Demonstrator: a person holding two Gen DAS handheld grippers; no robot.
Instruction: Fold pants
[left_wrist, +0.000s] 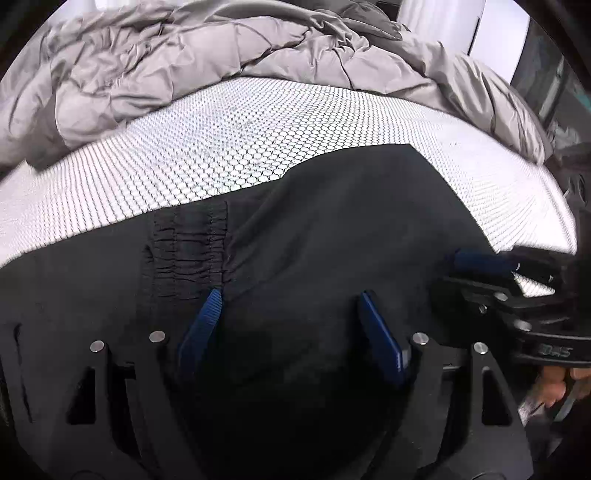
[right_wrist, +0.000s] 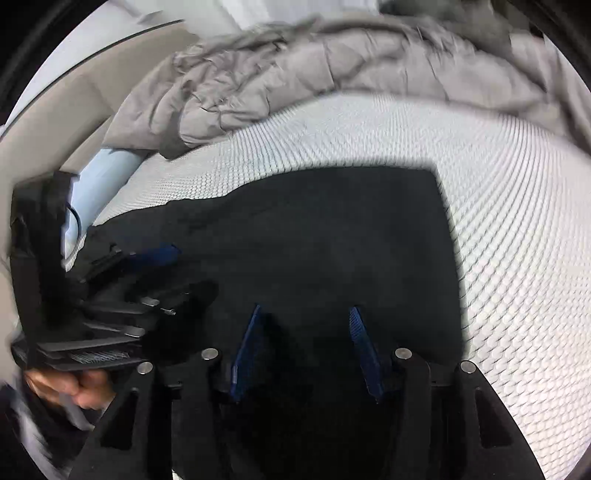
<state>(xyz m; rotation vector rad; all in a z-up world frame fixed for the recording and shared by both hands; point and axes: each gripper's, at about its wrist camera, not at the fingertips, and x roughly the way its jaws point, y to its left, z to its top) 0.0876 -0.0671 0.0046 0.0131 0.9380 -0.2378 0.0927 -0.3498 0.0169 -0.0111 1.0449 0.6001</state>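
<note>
Black pants (left_wrist: 332, 221) lie folded on a white honeycomb-patterned mattress (left_wrist: 221, 147). Their gathered elastic waistband (left_wrist: 188, 251) shows at the left in the left wrist view. My left gripper (left_wrist: 290, 295) is open just above the cloth, its blue fingers (left_wrist: 201, 325) spread wide beside the waistband. My right gripper (right_wrist: 304, 310) is open over the pants (right_wrist: 332, 240) near their right edge, holding nothing. The right gripper also shows in the left wrist view (left_wrist: 480, 262), and the left gripper in the right wrist view (right_wrist: 155, 254).
A crumpled grey quilt (left_wrist: 221, 48) is piled along the far side of the mattress, also in the right wrist view (right_wrist: 295, 66). Bare mattress (right_wrist: 517, 221) lies to the right of the pants. A hand (right_wrist: 74, 387) holds the left gripper.
</note>
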